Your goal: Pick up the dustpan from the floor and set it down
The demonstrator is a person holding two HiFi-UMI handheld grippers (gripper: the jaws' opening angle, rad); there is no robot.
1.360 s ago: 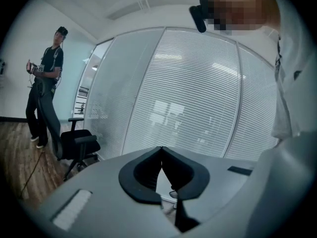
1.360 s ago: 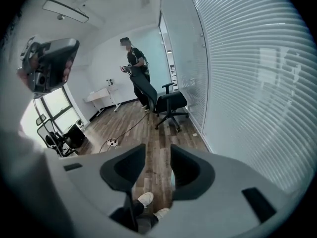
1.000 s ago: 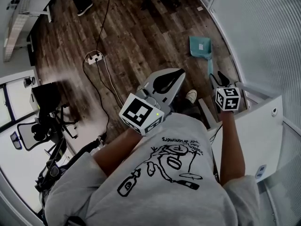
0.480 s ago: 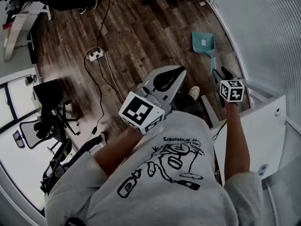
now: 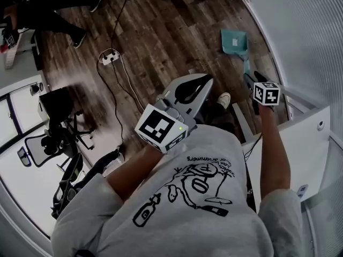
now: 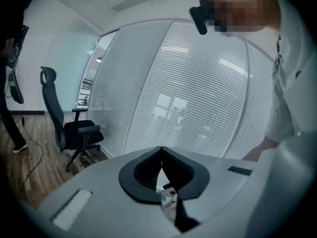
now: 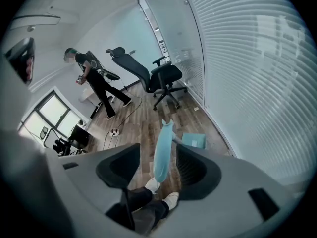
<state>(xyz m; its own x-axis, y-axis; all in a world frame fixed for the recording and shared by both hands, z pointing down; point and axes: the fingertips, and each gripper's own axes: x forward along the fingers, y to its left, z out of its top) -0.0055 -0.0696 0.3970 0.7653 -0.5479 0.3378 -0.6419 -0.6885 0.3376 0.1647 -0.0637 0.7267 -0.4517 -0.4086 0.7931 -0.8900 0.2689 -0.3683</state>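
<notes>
The teal dustpan (image 5: 235, 40) is set on the floor (image 5: 161, 36), its upright handle (image 7: 162, 152) flanked, unpressed, by the just-opened jaws of the right gripper (image 5: 253, 78). The left gripper (image 6: 161, 152) is held closed and empty, well apart from the dustpan. Were the jaws shut off-centre, the slim handle could be knocked aside.

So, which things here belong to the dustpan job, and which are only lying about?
Job in hand:
- teal dustpan, on the floor
- its handle
- right tool: jaws have just been opening, handle between them, not pressed

Lying about:
- left tool, shut, empty
- power strip
- office chair
- white cabinet
</notes>
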